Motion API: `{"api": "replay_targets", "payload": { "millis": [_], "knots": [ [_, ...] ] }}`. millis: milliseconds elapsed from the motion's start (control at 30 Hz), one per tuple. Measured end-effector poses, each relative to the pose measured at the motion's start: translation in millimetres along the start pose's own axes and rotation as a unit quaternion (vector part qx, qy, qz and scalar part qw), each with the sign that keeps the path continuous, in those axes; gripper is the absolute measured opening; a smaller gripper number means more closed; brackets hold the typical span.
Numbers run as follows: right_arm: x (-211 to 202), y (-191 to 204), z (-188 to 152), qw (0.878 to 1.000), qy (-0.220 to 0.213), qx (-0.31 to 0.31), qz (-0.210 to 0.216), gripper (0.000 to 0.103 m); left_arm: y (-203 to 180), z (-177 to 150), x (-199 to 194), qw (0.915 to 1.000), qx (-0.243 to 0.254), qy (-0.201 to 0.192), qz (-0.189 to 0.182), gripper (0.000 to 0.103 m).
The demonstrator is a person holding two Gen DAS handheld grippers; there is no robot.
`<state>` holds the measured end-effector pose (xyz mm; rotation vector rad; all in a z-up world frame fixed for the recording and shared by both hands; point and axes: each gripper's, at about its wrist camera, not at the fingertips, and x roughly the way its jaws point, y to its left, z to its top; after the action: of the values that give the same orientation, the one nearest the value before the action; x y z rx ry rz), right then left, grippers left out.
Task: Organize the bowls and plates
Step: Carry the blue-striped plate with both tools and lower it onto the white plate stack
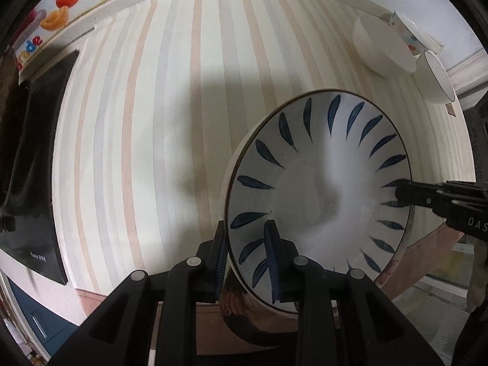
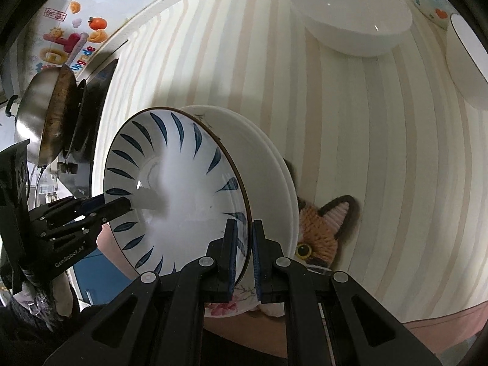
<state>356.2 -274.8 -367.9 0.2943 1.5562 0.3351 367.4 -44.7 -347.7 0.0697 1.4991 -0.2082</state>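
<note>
Both the left gripper (image 1: 247,262) and right gripper (image 2: 243,254) pinch the blue-leaf bowl's (image 1: 320,183) rim; lower it level, probably onto the plates (image 2: 274,164); release together.

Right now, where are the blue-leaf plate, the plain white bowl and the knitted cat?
blue-leaf plate (image 1: 317,189), left wrist view, centre of its face.
plain white bowl (image 2: 350,24), right wrist view, inner wall.
knitted cat (image 2: 320,228), right wrist view, orange face.

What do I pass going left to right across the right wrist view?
Steel wok → left gripper → blue-leaf bowl → right gripper clamped on its rim → knitted cat coaster → floral bowl at the far top right.
</note>
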Motion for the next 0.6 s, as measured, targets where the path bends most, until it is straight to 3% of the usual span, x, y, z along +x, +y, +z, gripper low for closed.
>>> {"api": "replay_targets", "payload": {
  "millis": [600],
  "knots": [
    [11.2,-2.1,-5.1,1.0,0.009,0.002,-0.016,0.011,-29.9,-7.5,-0.5,0.9987,0.008,-0.008,0.05,0.021]
  ]
}}
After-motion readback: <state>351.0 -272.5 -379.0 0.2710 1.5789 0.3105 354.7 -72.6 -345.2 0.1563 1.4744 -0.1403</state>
